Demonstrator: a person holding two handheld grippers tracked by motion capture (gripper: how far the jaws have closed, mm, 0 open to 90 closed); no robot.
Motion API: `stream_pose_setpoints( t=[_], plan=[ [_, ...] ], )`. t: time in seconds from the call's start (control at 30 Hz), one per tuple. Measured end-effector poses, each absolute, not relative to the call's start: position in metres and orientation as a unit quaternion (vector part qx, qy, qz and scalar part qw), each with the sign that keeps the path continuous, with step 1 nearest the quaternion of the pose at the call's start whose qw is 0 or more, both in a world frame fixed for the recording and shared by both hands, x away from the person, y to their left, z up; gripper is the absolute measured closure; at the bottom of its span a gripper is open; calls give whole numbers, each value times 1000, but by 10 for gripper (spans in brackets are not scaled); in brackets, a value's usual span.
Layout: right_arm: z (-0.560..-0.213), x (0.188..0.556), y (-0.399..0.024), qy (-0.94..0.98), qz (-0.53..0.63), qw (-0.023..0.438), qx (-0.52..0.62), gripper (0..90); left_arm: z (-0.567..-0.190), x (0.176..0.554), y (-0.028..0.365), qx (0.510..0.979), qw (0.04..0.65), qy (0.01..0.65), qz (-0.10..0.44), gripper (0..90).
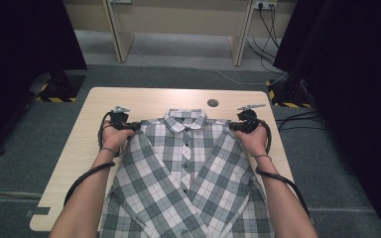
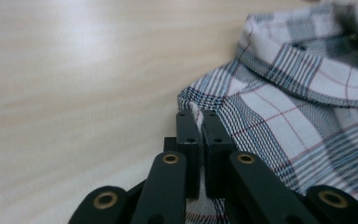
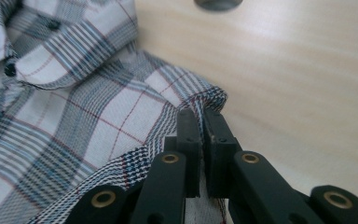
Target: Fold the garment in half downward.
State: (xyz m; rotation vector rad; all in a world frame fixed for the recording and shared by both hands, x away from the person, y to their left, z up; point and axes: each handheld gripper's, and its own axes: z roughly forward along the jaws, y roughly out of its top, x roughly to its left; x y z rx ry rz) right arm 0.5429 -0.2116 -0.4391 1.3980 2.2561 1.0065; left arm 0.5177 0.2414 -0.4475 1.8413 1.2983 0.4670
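Observation:
A grey, white and blue plaid shirt lies buttoned and face up on the wooden table, collar at the far side and both sleeves folded in over the front. My left gripper is shut on the shirt's left shoulder edge, with a thin fold of cloth pinched between its jaws. My right gripper is shut on the right shoulder edge in the same way. The collar shows close by in the left gripper view, and the collar with a dark button in the right gripper view.
A round grey cable hole sits in the table just beyond the collar. Bare wood lies to the left and right of the shirt. Dark curtains, stands and floor cables ring the table, and a person's forearms come in from the near edge.

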Motion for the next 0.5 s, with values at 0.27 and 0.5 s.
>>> stream_pose_setpoints(
  t=[0.27, 0.5],
  plan=[
    [-387, 551, -215, 766, 380, 199, 478, 870, -392, 532, 239, 715, 432, 504, 221, 871],
    [-344, 557, -214, 752, 407, 226, 466, 871, -352, 540, 242, 696, 453, 501, 246, 871]
  ],
)
